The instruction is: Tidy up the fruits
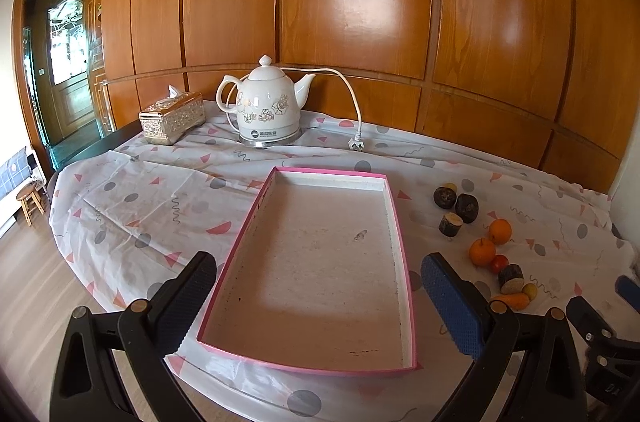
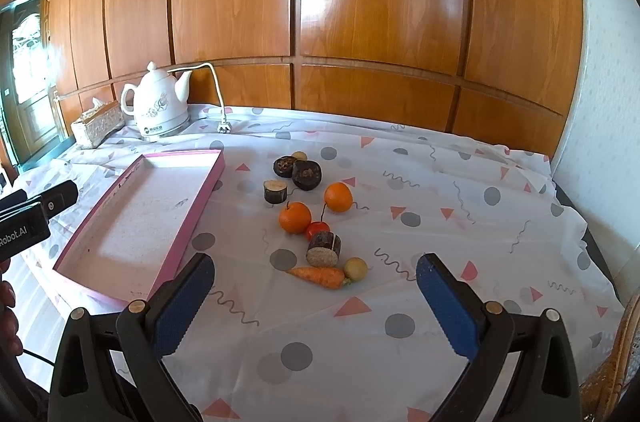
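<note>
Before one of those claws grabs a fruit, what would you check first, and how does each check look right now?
1. Right gripper open: ok.
2. Left gripper open, holding nothing: ok.
3. Pink tray free to take fruit: ok.
4. Fruits reachable on the tablecloth: ok; carrot lies nearest the right gripper.
5. Oranges uncrowded: not ok, cherry tomato seems to touch one.
6. Kettle cord away from the fruit: ok.

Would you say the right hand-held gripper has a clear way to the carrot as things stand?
Probably yes: the right hand-held gripper is open, and the carrot lies just ahead on the tablecloth, nothing between. A small yellow fruit touches its tip.
</note>
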A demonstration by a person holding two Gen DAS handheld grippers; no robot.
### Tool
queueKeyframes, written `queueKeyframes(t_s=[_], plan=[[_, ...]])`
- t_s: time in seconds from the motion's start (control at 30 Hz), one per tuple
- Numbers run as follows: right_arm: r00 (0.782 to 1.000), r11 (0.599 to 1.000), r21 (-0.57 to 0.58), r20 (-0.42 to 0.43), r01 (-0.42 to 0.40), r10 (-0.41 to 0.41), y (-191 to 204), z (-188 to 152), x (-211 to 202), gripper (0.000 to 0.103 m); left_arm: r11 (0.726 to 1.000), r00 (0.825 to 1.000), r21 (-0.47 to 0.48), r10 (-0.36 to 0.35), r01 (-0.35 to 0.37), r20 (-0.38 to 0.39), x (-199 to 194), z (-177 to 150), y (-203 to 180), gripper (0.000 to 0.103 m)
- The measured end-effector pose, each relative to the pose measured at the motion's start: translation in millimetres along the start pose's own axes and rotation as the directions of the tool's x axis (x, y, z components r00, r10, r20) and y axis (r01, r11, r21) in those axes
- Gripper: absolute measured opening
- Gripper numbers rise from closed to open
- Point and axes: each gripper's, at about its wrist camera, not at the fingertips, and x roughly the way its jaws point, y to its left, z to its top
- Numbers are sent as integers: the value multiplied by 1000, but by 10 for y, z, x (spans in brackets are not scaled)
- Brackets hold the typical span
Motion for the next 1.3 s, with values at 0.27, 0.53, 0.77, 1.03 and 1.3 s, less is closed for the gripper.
queueKeyframes(t_s=[0.27,0.53,0.77,1.03,1.3], plan=[[1000,1000,1,-19,-17,17,-33,29,127,103,1000,999,26,11,-10,-35,98,-26,-46,103],[995,998,34,-82,-46,48,-275,139,351,103,993,989,46,-108,113,-100,291,-62,-175,103],[985,986,139,-159,95,-73,-1148,391,551,103,972,955,-3,-230,233,-188,492,-30,-284,103],[940,933,193,-221,304,-261,-2154,521,662,103,956,938,54,-272,290,-216,609,25,-517,101],[832,745,375,-306,552,-463,-3179,436,769,102,913,887,84,-361,399,-288,764,61,-887,103]])
